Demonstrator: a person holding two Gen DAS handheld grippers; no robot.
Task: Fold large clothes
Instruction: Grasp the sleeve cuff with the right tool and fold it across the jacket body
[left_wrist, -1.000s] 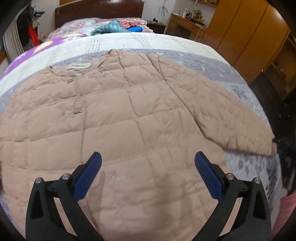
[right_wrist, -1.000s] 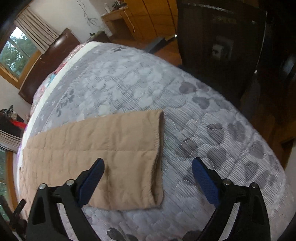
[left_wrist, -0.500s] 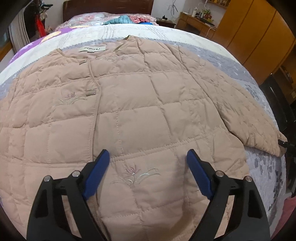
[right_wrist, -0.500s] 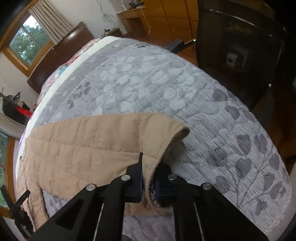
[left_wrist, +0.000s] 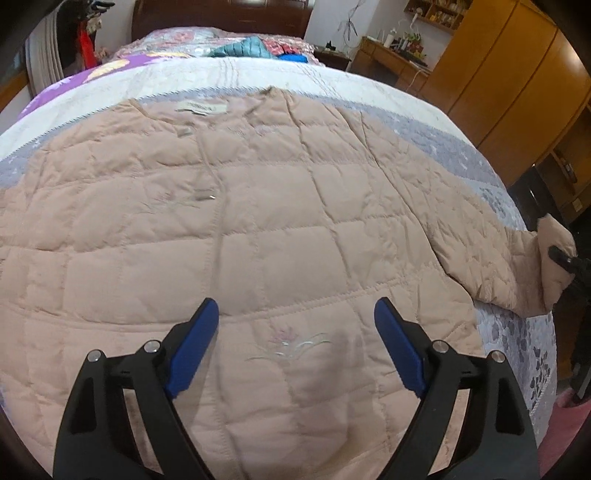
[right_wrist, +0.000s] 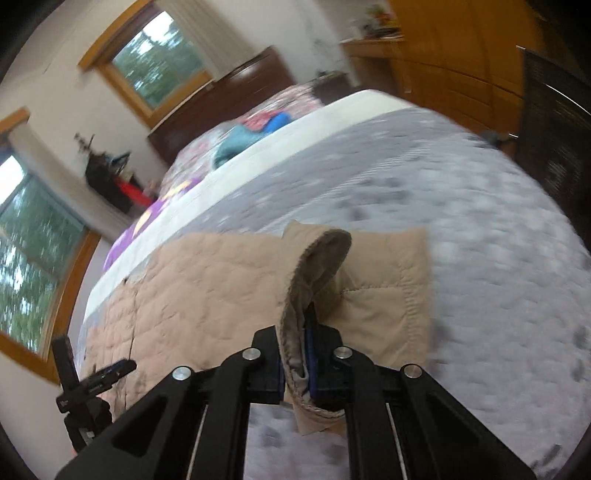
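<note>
Beige quilted jacket (left_wrist: 280, 229) sleeve cuff (right_wrist: 317, 295) pinched in your right tool (right_wrist: 308, 363), left tool (left_wrist: 295, 332) spread; next, fold the sleeve across.

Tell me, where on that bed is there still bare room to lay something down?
Free: the grey leaf-print quilt beyond the sleeve cuff, and the white band above the jacket's collar. The quilted jacket covers the middle; loose clothes crowd the headboard end.

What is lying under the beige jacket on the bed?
A grey flowered bedspread shows around the jacket, with a white cover past the collar. Whatever lies directly beneath the jacket is covered and cannot be seen.
</note>
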